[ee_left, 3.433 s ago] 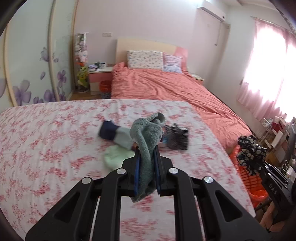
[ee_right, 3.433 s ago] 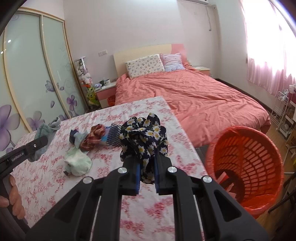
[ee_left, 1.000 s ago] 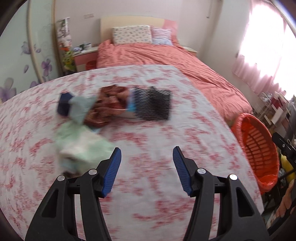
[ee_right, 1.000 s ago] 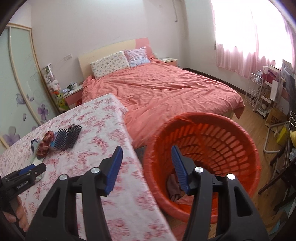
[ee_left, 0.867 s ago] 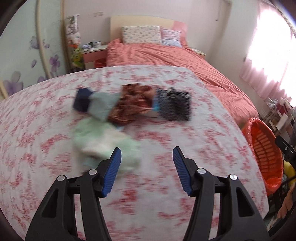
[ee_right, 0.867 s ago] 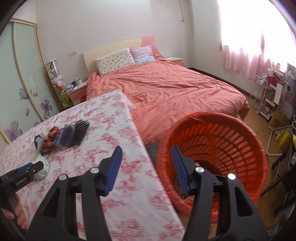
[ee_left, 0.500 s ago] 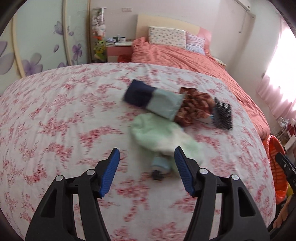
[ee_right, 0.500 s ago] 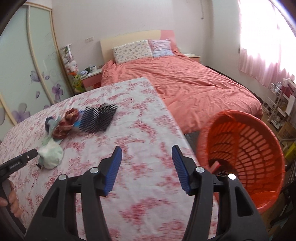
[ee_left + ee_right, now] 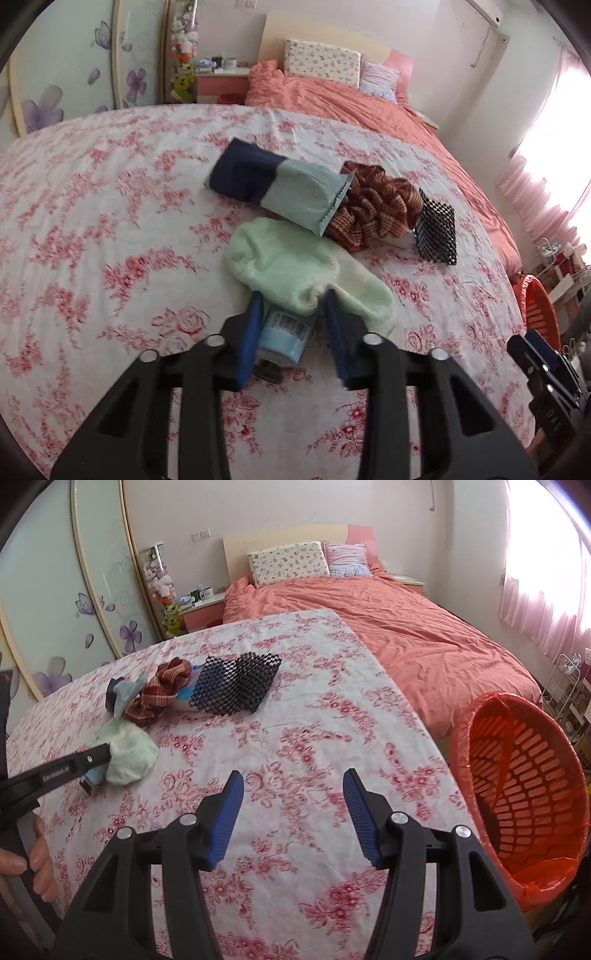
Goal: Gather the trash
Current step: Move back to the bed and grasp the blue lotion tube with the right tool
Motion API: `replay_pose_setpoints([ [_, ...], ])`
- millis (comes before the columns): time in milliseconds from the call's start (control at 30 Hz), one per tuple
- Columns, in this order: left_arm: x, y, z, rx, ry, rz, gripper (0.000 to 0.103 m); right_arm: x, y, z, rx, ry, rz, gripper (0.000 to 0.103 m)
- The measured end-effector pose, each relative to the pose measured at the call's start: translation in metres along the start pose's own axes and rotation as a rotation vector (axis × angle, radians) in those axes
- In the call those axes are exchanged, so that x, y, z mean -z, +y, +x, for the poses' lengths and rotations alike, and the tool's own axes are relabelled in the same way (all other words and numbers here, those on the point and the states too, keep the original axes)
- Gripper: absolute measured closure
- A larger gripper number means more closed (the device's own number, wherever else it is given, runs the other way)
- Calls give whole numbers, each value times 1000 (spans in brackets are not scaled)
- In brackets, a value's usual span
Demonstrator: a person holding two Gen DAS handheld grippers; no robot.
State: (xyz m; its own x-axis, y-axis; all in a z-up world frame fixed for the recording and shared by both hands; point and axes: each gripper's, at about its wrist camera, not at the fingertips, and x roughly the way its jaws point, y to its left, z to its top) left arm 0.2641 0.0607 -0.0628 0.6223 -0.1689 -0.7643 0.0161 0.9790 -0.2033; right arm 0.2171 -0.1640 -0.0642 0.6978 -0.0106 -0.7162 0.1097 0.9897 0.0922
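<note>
On the floral worktop (image 9: 92,229), the left claw (image 9: 293,332) is closing around a pale blue bottle (image 9: 282,332) under a green sock (image 9: 295,269). The right claw (image 9: 293,812) gapes empty, the orange basket (image 9: 517,794) beside it.

Black plastic two-finger left gripper (image 9: 291,310) and right gripper (image 9: 293,805), each with ribbed blue pads (image 9: 227,821), triangular cut-outs and silver screws (image 9: 187,819); white lettering marks the arm at left frame edge.

Pale blue bottle (image 9: 282,334) half buried under the mint-green sock (image 9: 295,271), its far end hidden; white-and-blue item (image 9: 184,698) beneath the black mesh (image 9: 236,685) too covered to identify; orange basket (image 9: 537,308) cut off at the left-wrist frame edge, contents unseen.
</note>
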Motion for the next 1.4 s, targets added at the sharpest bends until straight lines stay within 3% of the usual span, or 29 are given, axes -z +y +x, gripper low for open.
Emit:
replay_pose_setpoints([
  [67, 0, 1, -5, 5, -17, 9, 90, 2, 4, 2, -4, 7, -8, 48],
  [167, 1, 11, -14, 9, -33, -2, 95, 4, 10, 4, -10, 15, -20, 48],
  [367, 2, 41, -30, -9, -56, -43, 97, 6, 28, 8, -29, 27, -47, 48],
  [500, 4, 63, -36, -71, -69, -40, 97, 7, 41, 9, -50, 33, -63, 48],
  [633, 4, 96, -37, -146, -63, -65, 97, 4, 66, 13, -90, 45, -80, 48],
  [833, 6, 130, -35, -177, -31, -125, 96, -2, 122, 26, -188, 84, -94, 48],
  [900, 7, 134, -34, -173, -23, -132, 91, -4, 141, 31, -217, 97, -90, 48],
  [967, 9, 134, -35, -174, -25, -134, 71, -7, 160, 38, -230, 109, -92, 48],
  [1033, 10, 133, -38, -180, -36, -133, 58, -10, 174, 44, -230, 119, -93, 48],
  [1167, 11, 131, -40, -160, -39, -147, 48, -12, 182, 59, -207, 150, -76, 53],
  [1233, 11, 128, -39, -152, -38, -150, 44, -12, 178, 59, -238, 156, -60, 73],
  [1400, 9, 121, -35, -129, -39, -154, 39, -4, 158, 46, -228, 151, -110, 77],
])
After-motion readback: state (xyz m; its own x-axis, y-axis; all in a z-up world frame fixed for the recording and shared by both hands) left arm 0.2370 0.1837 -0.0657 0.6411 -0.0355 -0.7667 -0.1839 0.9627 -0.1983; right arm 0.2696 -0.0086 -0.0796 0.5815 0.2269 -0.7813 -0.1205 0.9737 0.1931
